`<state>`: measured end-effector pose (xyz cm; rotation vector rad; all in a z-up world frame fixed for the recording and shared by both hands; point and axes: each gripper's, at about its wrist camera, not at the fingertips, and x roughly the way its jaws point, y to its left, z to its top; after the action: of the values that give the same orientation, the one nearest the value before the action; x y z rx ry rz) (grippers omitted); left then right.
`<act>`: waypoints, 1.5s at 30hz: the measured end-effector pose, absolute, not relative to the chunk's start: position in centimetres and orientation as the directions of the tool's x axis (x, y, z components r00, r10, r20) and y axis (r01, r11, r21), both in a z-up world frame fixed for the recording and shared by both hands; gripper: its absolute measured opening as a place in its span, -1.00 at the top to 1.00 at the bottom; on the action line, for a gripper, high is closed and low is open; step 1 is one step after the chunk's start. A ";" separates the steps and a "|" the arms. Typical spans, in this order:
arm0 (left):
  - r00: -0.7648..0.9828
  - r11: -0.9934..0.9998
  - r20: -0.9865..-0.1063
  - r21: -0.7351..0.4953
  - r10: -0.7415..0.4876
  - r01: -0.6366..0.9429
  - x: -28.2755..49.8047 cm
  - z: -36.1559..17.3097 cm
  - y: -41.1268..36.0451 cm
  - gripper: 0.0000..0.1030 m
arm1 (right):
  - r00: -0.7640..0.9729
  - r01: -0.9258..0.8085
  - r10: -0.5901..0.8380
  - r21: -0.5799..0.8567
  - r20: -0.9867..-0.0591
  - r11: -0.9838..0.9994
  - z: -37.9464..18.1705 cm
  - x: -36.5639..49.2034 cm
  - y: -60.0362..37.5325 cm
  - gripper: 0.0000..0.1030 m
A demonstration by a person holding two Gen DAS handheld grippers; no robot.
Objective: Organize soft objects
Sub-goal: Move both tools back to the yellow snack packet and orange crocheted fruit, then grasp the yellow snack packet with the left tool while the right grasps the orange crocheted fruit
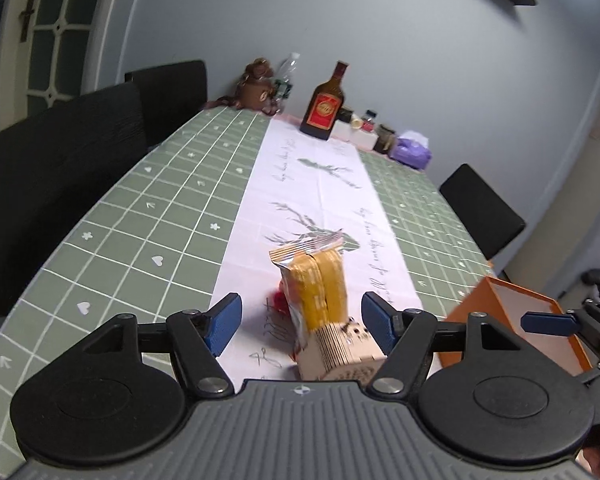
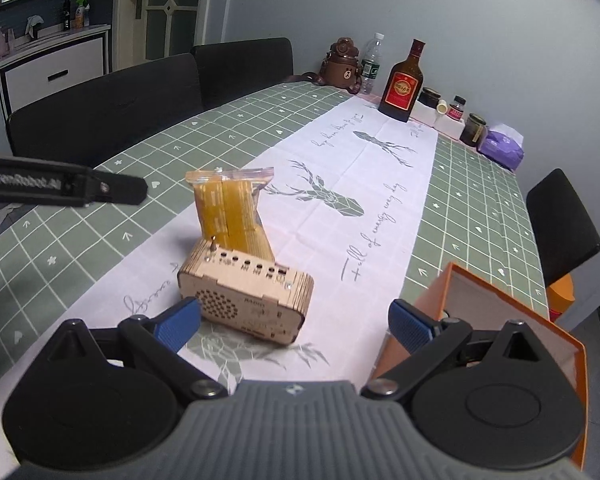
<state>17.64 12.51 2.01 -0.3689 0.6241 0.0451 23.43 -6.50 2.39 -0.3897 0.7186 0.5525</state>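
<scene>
Little of the sorting looks done. The snack pack (image 2: 230,210), yellow and foil-sealed, stands propped against the back of the wooden radio (image 2: 246,294) at the centre of the right wrist frame, both on the white runner (image 2: 340,184) of the desk (image 2: 100,216). The orange box (image 2: 500,312), at the lower right of that frame, shows only bare inner wall where it can be seen, so nothing appears to have been put away in it yet (its floor is mostly hidden behind the gripper).

The left gripper (image 1: 302,320) has its blue pads wide apart, with the pack and the radio's end between them in the lower middle of the left wrist frame; neither pad seems to press on anything, though the right pad sits just beside the radio. The right gripper (image 2: 294,320) is likewise spread, holding nothing, the radio just beyond its tips.

Still to do, by this reading: take hold of the pack, lift it clear of the radio, and move it to the box. A small red thing (image 1: 278,300) behind the pack is too hidden to identify.
</scene>
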 end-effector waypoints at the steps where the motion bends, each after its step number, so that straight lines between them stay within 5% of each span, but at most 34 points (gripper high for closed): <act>1: 0.810 0.935 -0.583 -0.320 -0.066 -0.154 18.3 1.7 12.3 -0.57 | 0.619 -0.596 0.341 -0.140 -0.708 0.791 2.3 24.0 -6.3 -0.91; 16: 0.798 0.966 -0.601 -0.230 -0.044 -0.120 25.9 -2.6 9.9 -0.53 | 0.572 -0.556 0.344 -0.044 -0.745 0.830 0.3 30.5 -5.6 -0.88; 20: 0.792 0.975 -0.611 -0.181 -0.011 -0.126 26.4 -2.6 9.3 -0.01 | 0.551 -0.553 0.339 -0.029 -0.763 0.833 -0.4 31.1 -5.4 -0.88; 23: 0.805 0.980 -0.593 -0.168 -0.015 -0.106 26.2 -2.6 9.2 0.59 | 0.537 -0.558 0.339 -0.024 -0.772 0.830 -0.9 31.4 -5.3 -0.88; 31: 0.829 0.973 -0.554 -0.222 -0.074 -0.061 25.5 -1.7 9.7 0.81 | 0.531 -0.573 0.354 -0.018 -0.770 0.819 -0.7 31.9 -4.9 -0.73; 41: 0.916 0.979 -0.401 -0.185 0.000 -0.081 22.2 4.2 11.0 0.87 | 0.566 -0.595 0.391 -0.031 -0.726 0.803 1.2 31.9 -3.9 -0.65; 45: 0.881 0.975 -0.463 -0.134 0.095 -0.176 20.8 5.7 12.3 0.87 | 0.540 -0.627 0.431 -0.004 -0.723 0.779 1.3 31.8 -2.9 -0.55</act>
<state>20.76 12.31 5.74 -0.1749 0.4723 0.1421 31.76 -2.88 1.34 -0.2774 0.7745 0.6383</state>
